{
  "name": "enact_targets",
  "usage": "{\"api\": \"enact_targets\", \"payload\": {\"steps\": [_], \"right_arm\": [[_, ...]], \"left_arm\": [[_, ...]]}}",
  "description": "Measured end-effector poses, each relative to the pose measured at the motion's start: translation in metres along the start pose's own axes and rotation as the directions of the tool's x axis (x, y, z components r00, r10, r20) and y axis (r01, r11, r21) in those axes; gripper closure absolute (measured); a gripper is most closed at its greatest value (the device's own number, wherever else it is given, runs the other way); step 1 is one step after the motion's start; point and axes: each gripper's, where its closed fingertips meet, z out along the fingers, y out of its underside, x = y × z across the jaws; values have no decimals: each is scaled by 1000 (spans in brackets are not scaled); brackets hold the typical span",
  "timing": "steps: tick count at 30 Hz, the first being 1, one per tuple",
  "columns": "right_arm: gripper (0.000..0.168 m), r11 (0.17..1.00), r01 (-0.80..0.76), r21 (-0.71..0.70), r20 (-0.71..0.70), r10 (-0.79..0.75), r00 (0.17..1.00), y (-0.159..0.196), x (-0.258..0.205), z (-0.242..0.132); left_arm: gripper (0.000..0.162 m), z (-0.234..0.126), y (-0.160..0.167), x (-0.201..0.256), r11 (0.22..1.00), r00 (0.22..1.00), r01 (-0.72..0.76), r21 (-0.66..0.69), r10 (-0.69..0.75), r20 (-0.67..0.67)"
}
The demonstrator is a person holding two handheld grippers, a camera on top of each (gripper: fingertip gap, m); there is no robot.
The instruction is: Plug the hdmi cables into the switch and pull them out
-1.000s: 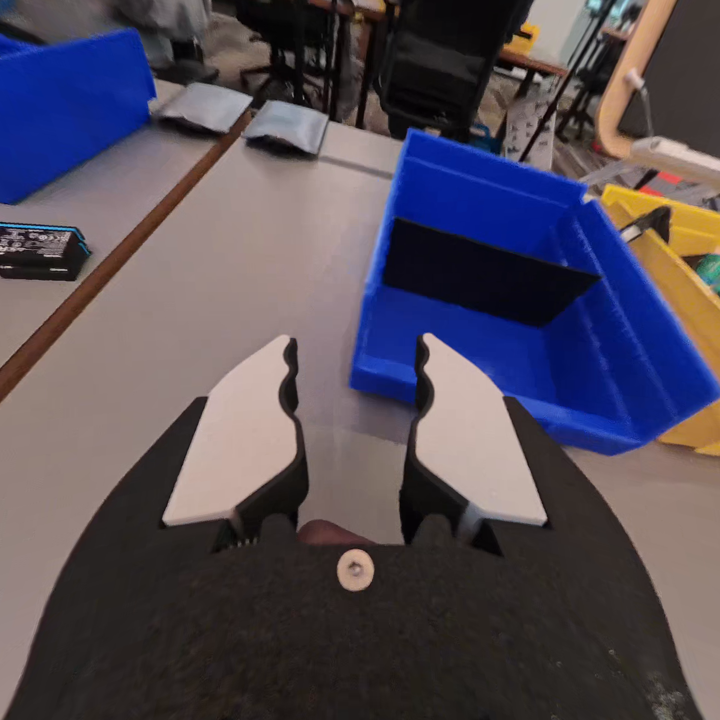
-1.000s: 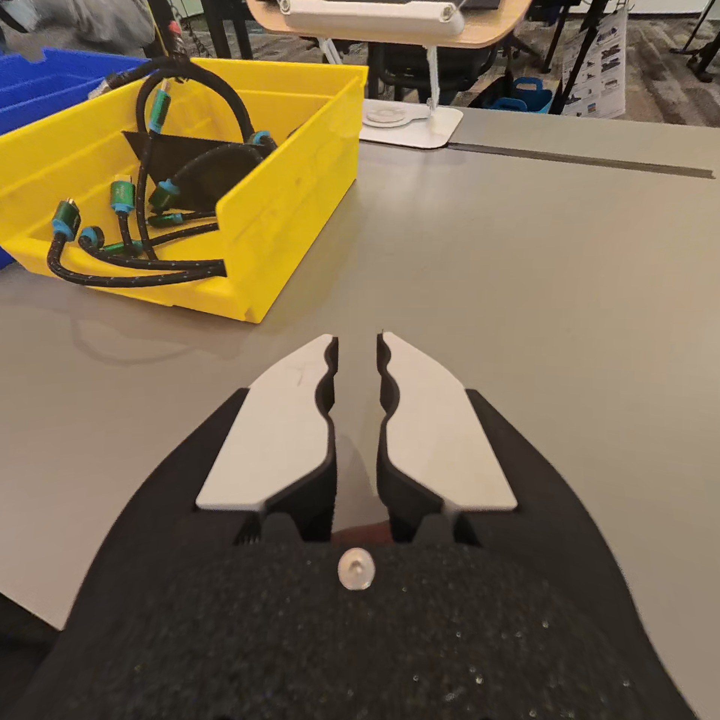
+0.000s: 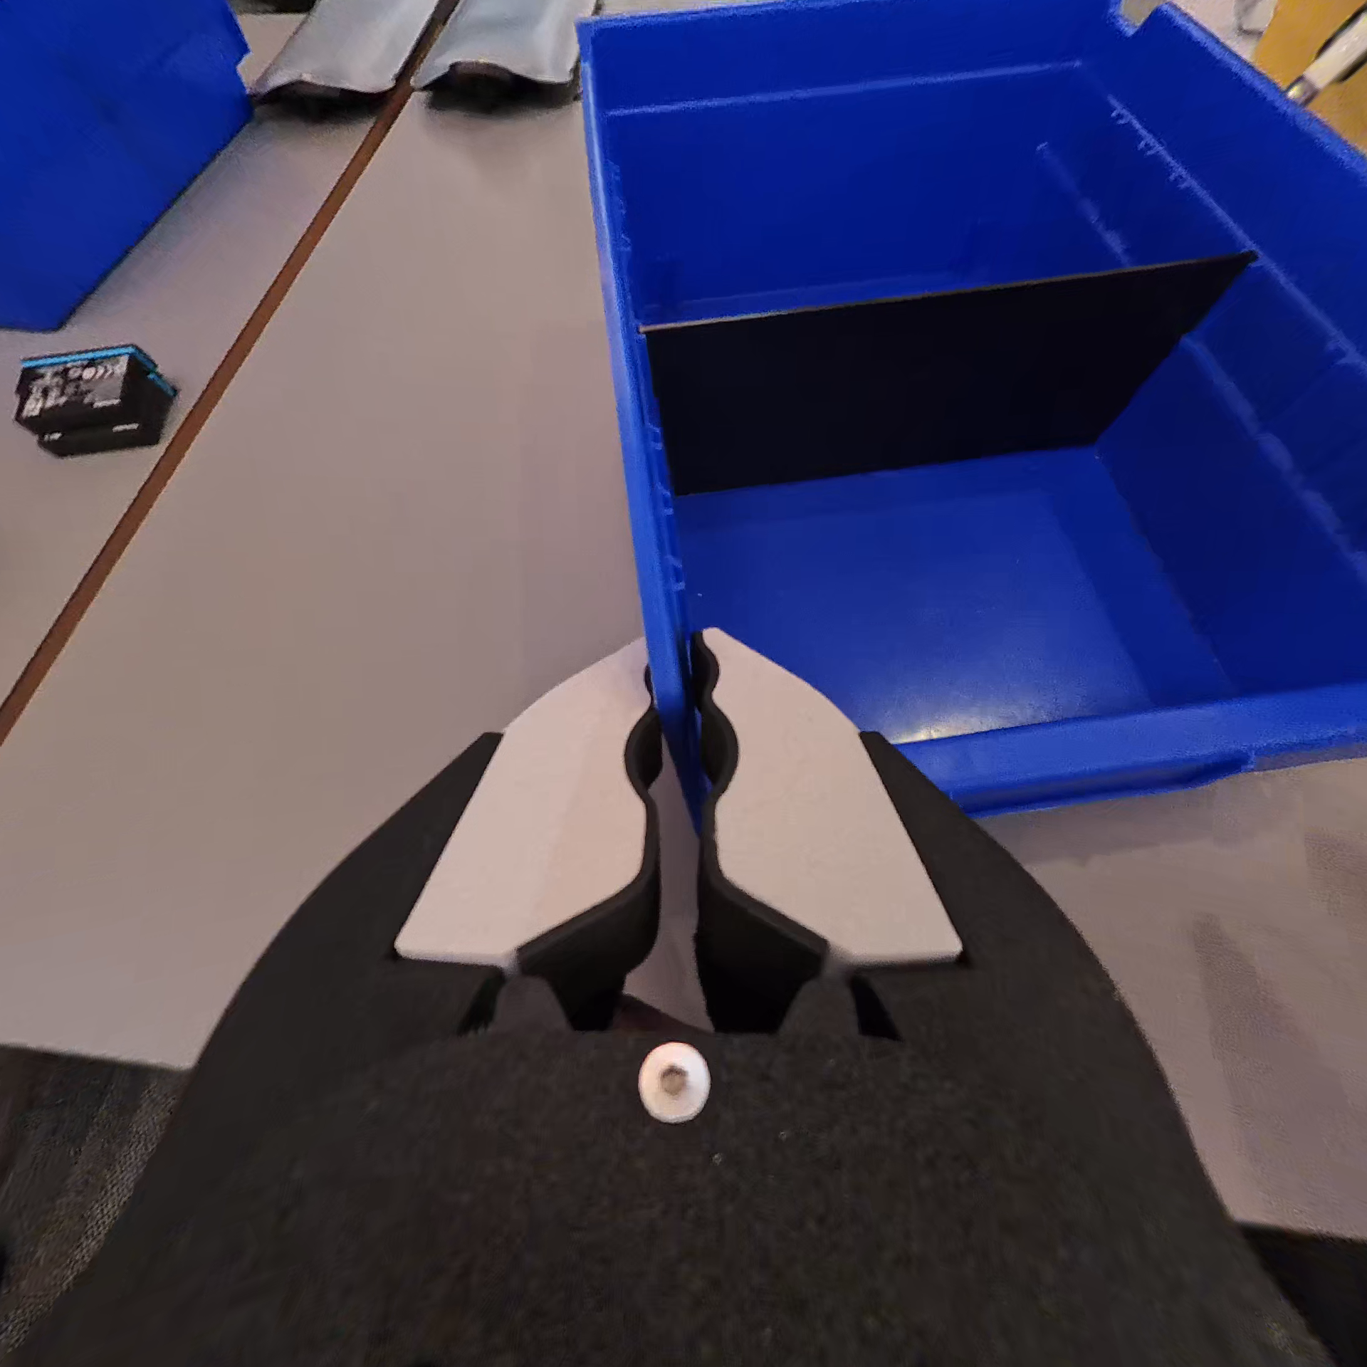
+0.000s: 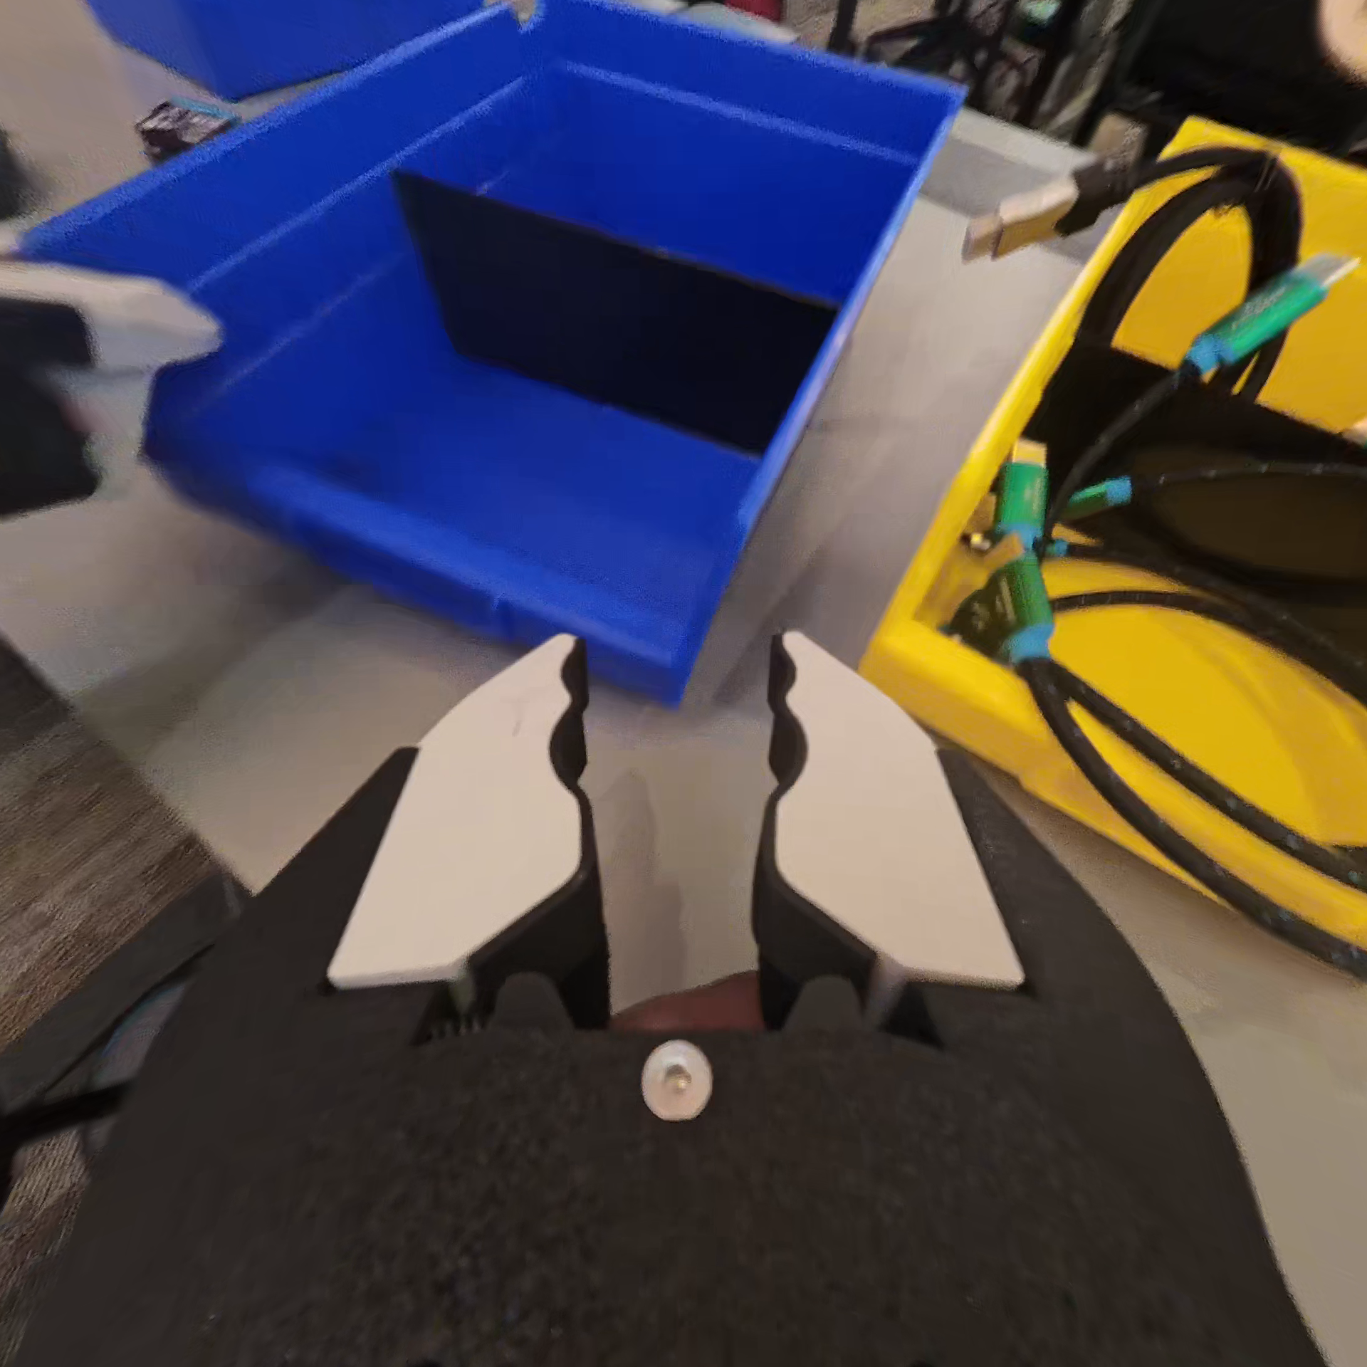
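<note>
Black braided HDMI cables [image 4: 1154, 754] with green plugs [image 4: 1021, 592] lie in a yellow bin [image 4: 962, 710] at the right of the right wrist view. An empty blue bin [image 3: 925, 592] with a black divider [image 3: 925, 385] stands to the left of the yellow bin. My left gripper [image 3: 674, 651] is shut on the blue bin's left wall near its front corner. It also shows at the far left of the right wrist view [image 4: 170, 333]. My right gripper [image 4: 677, 666] is open and empty, just in front of the blue bin's [image 4: 458, 473] front right corner. No switch shows.
A small black box with blue trim [image 3: 89, 399] lies on the adjoining grey table to the left. Another blue bin [image 3: 111, 148] stands behind it, and grey pouches [image 3: 488, 44] lie at the far edge. The table's front edge and the carpet are close below me [image 4: 74, 851]. My right fingertips sit around 20 cm from my left ones.
My left gripper moved forward onto the blue bin's left wall and closed on it. My right gripper swung left from the yellow bin toward the blue bin and opened wider.
</note>
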Motion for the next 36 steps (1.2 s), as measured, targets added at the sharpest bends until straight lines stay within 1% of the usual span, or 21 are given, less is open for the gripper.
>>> {"api": "enact_targets", "payload": {"steps": [2, 3, 4, 5, 7, 10, 12, 15, 17, 20, 22, 24, 26, 28, 30, 32, 34, 36], "right_arm": [[122, 1000, -15, 11, -32, 15, 999, -9, -5, 18], [128, 1000, -18, -1, -79, 18, 997, -9, -2, 27], [152, 999, -27, -27, -134, 23, 991, -7, 4, 34], [161, 998, -51, -37, -163, 44, 986, -7, 7, 37], [163, 998, -59, -36, -126, 54, 991, -8, 4, 39], [163, 997, -62, -34, -105, 58, 993, -12, -3, 32], [163, 998, -63, 12, -69, 63, 996, -24, -10, 22], [161, 992, 57, 115, -73, -49, 996, -55, -15, 0], [161, 974, 105, 201, -101, -86, 991, -80, -9, -21], [161, 946, 112, 305, -143, -71, 987, -114, 18, -59], [161, 926, 108, 363, -171, -48, 984, -132, 47, -86], [161, 911, 112, 397, -222, -24, 975, -143, 86, -114], [161, 905, 112, 410, -289, 12, 957, -146, 133, -142], [162, 908, 107, 405, -364, 53, 930, -141, 184, -170], [162, 919, 76, 386, -428, 106, 897, -126, 238, -196], [162, 934, 61, 352, -489, 128, 863, -107, 292, -219], [162, 954, 40, 296, -551, 136, 823, -80, 346, -240], [162, 971, -9, 241, -587, 153, 795, -47, 397, -261]], "left_arm": [[158, -9, 6, -1, 1000, 1000, -1, 2, 1, 2], [158, -13, 8, -2, 1000, 1000, -1, 2, 1, 4], [158, -17, 11, -2, 1000, 1000, -1, 4, 1, 7], [158, -21, 13, -3, 1000, 1000, -4, 6, 4, 16], [158, -30, 16, -4, 1000, 999, -22, 19, 21, 24], [157, -43, 10, -8, 997, 999, -26, 76, 23, 40], [158, -56, -3, -14, 991, 998, -3, 136, -5, 61], [159, -78, -27, -18, 977, 995, 23, 210, -42, 87], [159, -102, -55, -10, 954, 994, 9, 300, -41, 100], [159, -134, -101, 21, 905, 995, -21, 425, -21, 95], [158, -145, -128, 53, 876, 998, -36, 482, 3, 71], [158, -146, -155, 94, 853, 999, -46, 521, 42, 20], [158, -139, -179, 144, 837, 994, -59, 544, 99, -45], [157, -128, -199, 202, 833, 981, -69, 550, 156, -113], [157, -116, -211, 264, 835, 963, -84, 543, 209, -172], [157, -101, -215, 326, 843, 944, -102, 529, 250, -216], [157, -88, -212, 391, 853, 919, -111, 511, 284, -273], [157, -74, -199, 455, 869, 886, -135, 475, 321, -336]]}}
